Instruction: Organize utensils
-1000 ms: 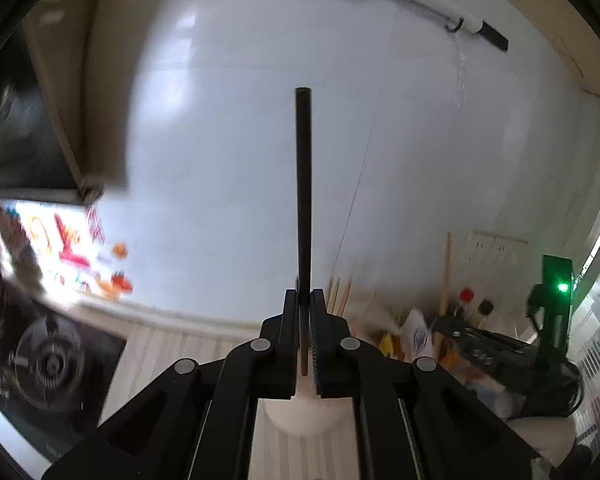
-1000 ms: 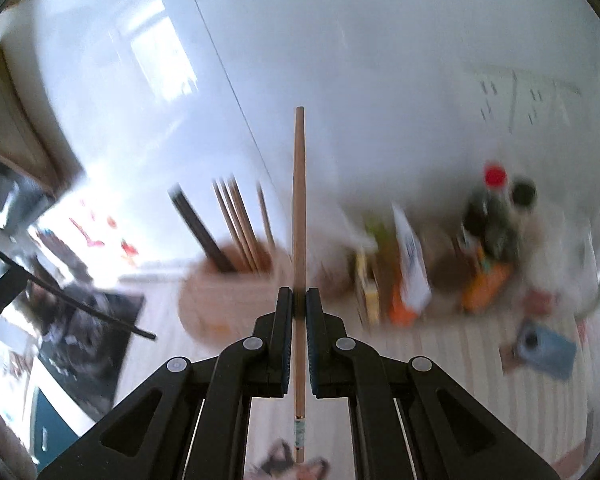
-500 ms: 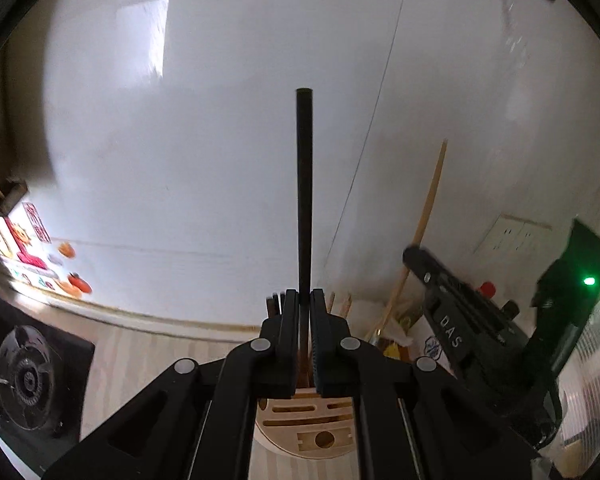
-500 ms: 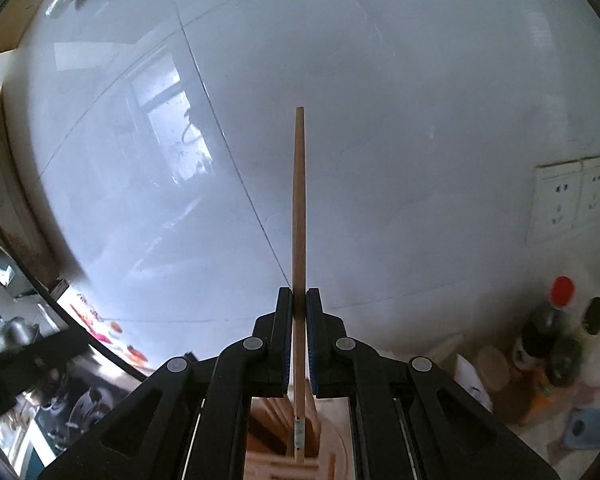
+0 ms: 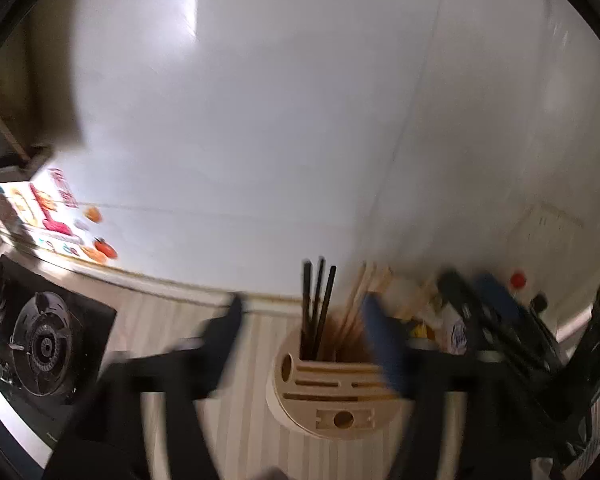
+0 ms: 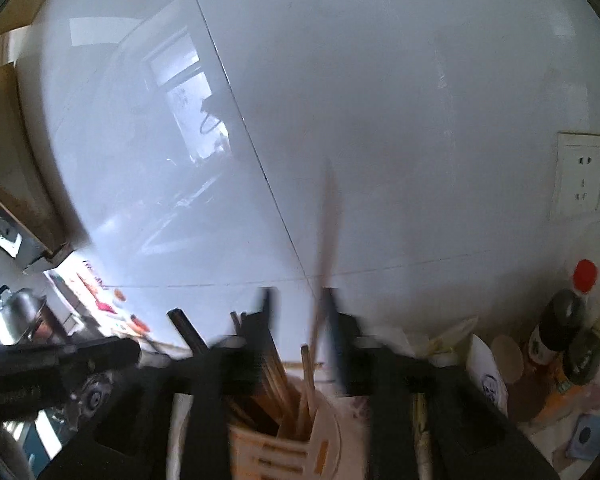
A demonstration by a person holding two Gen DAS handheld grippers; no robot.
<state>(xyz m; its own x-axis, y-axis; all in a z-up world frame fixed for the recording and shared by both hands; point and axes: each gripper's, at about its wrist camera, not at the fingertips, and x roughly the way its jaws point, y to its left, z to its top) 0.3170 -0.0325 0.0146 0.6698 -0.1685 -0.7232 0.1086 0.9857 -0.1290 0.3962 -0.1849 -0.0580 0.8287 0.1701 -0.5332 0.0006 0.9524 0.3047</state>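
Both tools gape wide; black chopsticks (image 5: pixel 318 304) and wooden chopsticks (image 6: pixel 306 376) stand in the holder (image 5: pixel 332 400).

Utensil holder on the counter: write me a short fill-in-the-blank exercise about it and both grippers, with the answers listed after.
1. The black chopsticks stand in the round ____ holder.
2. The left gripper has its jaws wide ____ and grips nothing.
3. The wooden chopstick between the right gripper jaws leans, blurred, above the ____.
4. The bottle near the wall sockets has a ____ cap.

Answers: wooden; open; holder; red
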